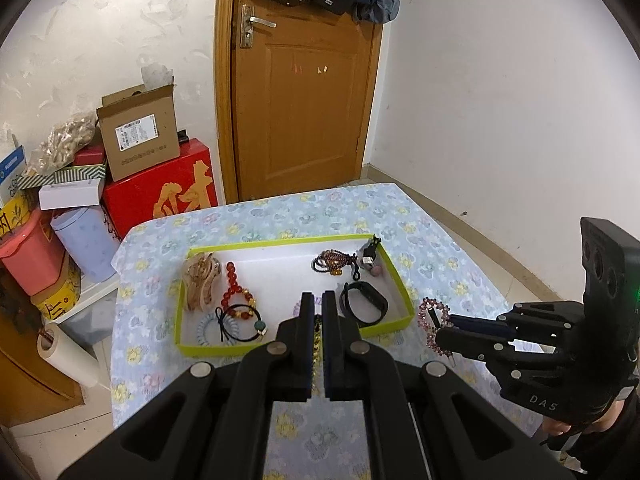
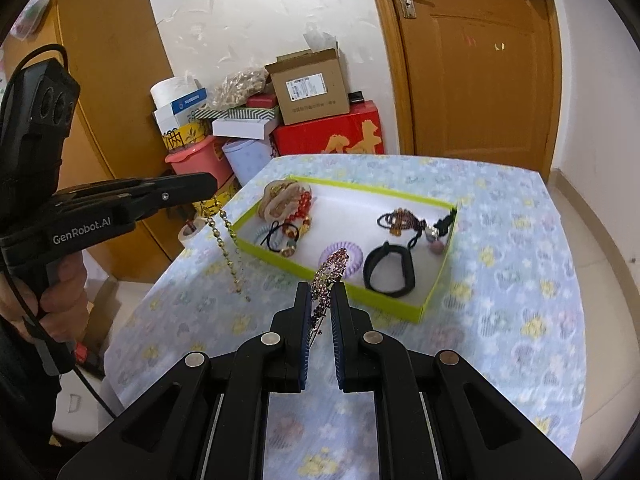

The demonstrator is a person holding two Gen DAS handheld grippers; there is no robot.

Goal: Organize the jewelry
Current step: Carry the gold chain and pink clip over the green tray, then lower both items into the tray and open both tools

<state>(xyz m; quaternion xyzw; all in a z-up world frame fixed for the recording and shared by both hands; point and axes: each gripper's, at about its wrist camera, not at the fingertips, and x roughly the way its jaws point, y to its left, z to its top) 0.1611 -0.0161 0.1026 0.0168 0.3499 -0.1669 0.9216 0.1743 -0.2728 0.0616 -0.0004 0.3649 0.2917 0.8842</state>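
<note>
Left wrist view: left gripper (image 1: 318,312) has its fingers pressed together on a gold bead chain (image 1: 317,344), only a sliver of it showing in the gap. Beyond it sits the green-rimmed tray (image 1: 404,292) on the floral-cloth surface (image 1: 440,256), holding a red bead bracelet (image 1: 231,288), black hair tie (image 1: 240,326), black wristband (image 1: 364,304), tan hair claw (image 1: 200,284) and a dark beaded charm (image 1: 332,263). To the right, right gripper (image 1: 444,330) pinches a pink rhinestone hair clip (image 1: 430,314), held just off the tray's right corner, above the cloth. Right wrist view: right gripper (image 2: 322,312) fingers clamp the hair clip (image 2: 330,276) near its tail, most of it sticking out toward the tray (image 2: 436,276); a purple coil tie (image 2: 352,254) lies just behind it. Left gripper (image 2: 200,188) holds the chain (image 2: 226,240) dangling free, outside the tray's near-left wall and over the cloth. Risks, judged: the long chain swings and could snag the tray rim or land half outside; its thin links could slip from the narrow pinch; the clip is gripped at one end and may pivot or drop short of the tray; both hands heading in together could collide over it.
</note>
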